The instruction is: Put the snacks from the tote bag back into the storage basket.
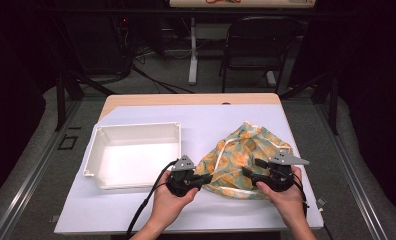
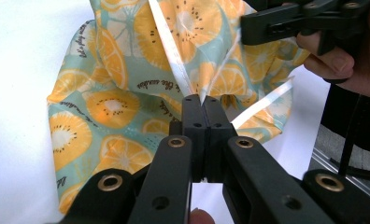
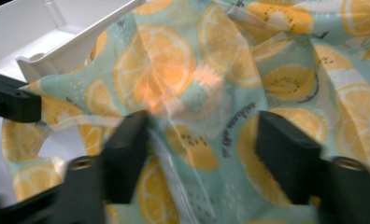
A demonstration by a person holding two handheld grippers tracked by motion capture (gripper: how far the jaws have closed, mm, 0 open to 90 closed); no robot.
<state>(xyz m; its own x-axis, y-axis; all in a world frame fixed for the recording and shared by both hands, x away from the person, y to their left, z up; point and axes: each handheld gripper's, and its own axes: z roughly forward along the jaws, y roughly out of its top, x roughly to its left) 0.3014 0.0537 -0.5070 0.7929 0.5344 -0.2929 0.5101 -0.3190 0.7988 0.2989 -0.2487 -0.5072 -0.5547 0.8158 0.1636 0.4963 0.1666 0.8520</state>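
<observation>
My left tongs [image 2: 202,105] pinch the white edge of the crumpled orange-slice cloth [image 1: 246,155] on the white table [image 1: 201,210]. My right tongs [image 3: 202,140] stand half open over it, pinching nothing.

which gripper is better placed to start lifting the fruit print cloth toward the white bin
Probably the left. The left hand-held gripper is already shut on a fold of the fruit print cloth and sits next to the white bin. The right hand-held gripper stands open over the cloth, holding nothing.
</observation>
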